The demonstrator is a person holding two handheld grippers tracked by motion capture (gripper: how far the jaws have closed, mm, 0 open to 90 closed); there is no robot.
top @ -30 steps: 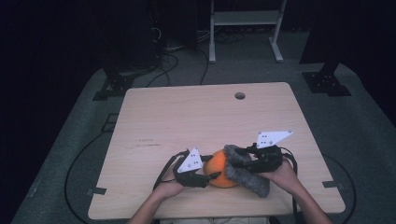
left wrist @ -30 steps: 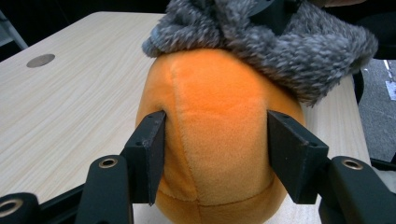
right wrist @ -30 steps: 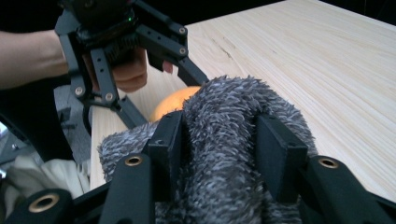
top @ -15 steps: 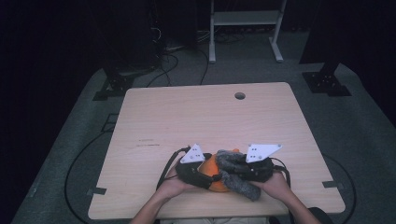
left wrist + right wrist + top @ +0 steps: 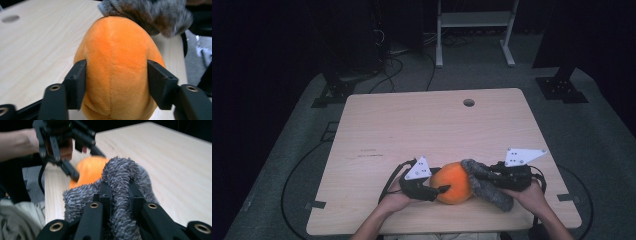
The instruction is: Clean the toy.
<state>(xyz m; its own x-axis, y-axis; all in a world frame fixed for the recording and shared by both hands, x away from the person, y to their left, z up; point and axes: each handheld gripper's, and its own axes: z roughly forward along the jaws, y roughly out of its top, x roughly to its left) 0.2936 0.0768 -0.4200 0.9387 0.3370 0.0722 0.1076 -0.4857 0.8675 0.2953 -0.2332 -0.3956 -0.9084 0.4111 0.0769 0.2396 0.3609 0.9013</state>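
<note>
An orange plush ball (image 5: 452, 182) lies near the table's front edge, with a grey fuzzy piece (image 5: 486, 186) draped against its right side. My left gripper (image 5: 438, 190) has just been closing and its pads (image 5: 76, 82) press on both flanks of the orange plush (image 5: 115, 70). My right gripper (image 5: 484, 176) is shut on the grey fuzzy piece (image 5: 120, 177), which bulges up between its jaws. Whether the grey piece is joined to the plush cannot be told. The right gripper view also shows the orange plush (image 5: 88, 171) and the other hand's gripper (image 5: 62, 150) behind the fuzz.
The wooden table (image 5: 437, 125) has a cable hole (image 5: 469, 102) at its back. Beyond it stand a metal rack (image 5: 474, 20) and dark stand bases (image 5: 562, 87), with cables on the grey floor. A light cloth (image 5: 20, 220) lies below the front edge.
Half a second ago my right gripper was pressed close against the plush; it has since moved right, drawing the grey fuzzy piece out. The left hand has stayed put.
</note>
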